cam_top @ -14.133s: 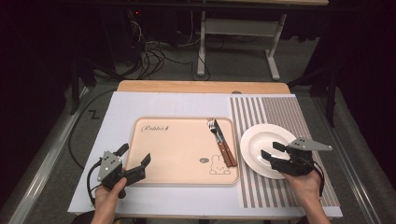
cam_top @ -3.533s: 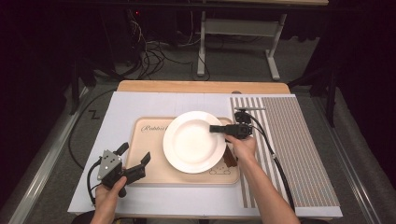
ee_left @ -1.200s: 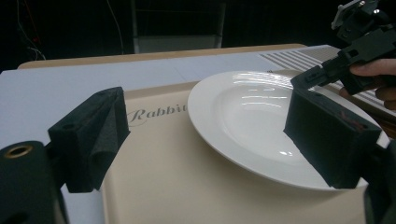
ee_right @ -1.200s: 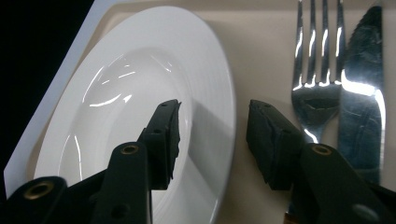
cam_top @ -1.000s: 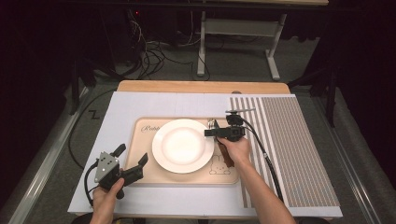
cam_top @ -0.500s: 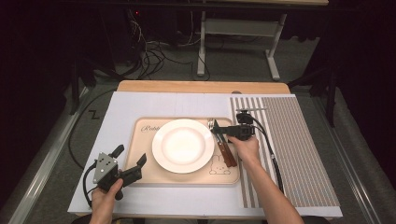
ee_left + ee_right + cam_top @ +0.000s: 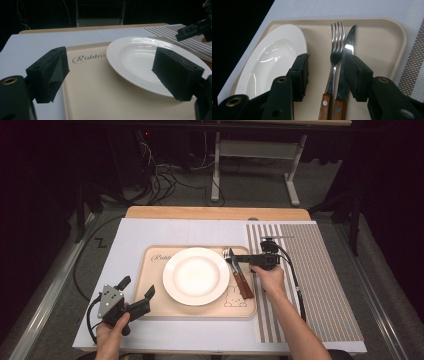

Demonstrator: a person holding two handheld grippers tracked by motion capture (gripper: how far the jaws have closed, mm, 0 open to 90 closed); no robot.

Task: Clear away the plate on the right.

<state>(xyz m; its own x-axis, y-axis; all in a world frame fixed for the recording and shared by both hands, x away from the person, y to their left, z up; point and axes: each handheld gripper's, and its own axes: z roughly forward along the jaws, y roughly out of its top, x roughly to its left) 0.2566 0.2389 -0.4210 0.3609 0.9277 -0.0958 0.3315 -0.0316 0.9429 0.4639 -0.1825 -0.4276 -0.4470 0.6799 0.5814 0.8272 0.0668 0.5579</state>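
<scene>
Lying on the right part of a beige tray [image 7: 200, 310]: a fork [image 7: 336, 57] and a knife [image 7: 348, 47], side by side and touching along their length. Both with shiny steel heads and brown wooden handles with a rivet; tips pointing to the far edge of the tray.

Just to the left of the fork, in the middle of the tray: a white round plate [image 7: 196, 276], glossy, with nothing in it. Covers the end of the word "Rabbit" printed on the tray. To the right of the tray: a striped mat [image 7: 310, 280] on the white surface [image 7: 175, 227].

Right claw [image 7: 325, 72]: released, jaws about half apart, over the fork and knife near the place where steel meets wood. Left pad close beside the plate rim, right pad in front of the knife blade; not possible to tell if touching. Nothing clenched.

Left claw [image 7: 137, 286]: released, jaws wide, at the near left corner of the tray, pointing to the plate, apart from it.

Compared with before: plate first on the striped mat, now on the tray. One second ago right claw at the plate's right rim; now shifted to the right, over the cutlery. Left claw in the same place as before.
</scene>
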